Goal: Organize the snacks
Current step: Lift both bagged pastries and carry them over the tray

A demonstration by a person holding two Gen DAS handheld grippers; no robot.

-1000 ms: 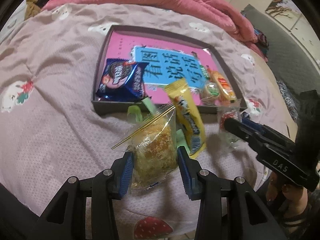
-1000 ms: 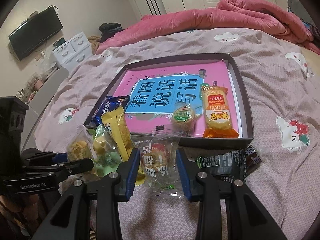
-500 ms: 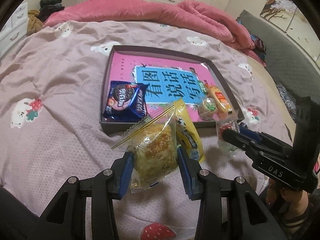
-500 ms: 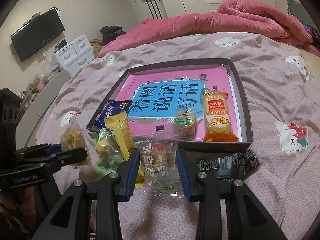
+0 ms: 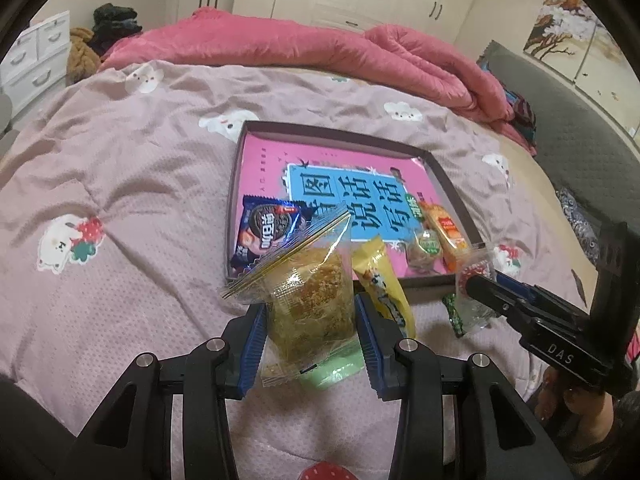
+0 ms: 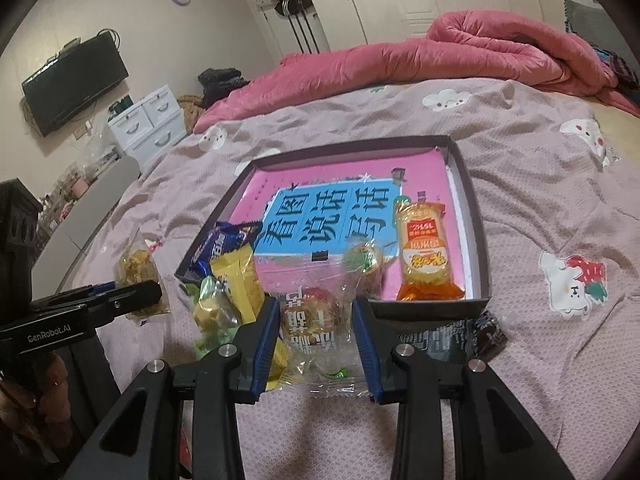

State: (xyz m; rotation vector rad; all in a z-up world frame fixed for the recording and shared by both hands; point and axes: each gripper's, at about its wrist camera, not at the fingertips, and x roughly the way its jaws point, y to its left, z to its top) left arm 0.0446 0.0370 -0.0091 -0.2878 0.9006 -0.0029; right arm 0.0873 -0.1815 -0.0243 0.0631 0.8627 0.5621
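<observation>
The left tool has lifted its clear bag of golden crumbly cake higher above the pink bed cover. It grips that bag tightly. The right tool squeezes a clear wrapped round pastry just before the dark flat box.

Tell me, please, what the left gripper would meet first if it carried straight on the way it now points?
Probably the near wall of the dark tray, with the blue cookie packet just behind it. The left gripper holds a clear-wrapped pastry that would touch first; depth is uncertain.

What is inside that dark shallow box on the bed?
The dark shallow box holds a pink and blue book, a blue cookie packet, an orange snack packet and a small round cake. Beneath the book is hidden.
</observation>
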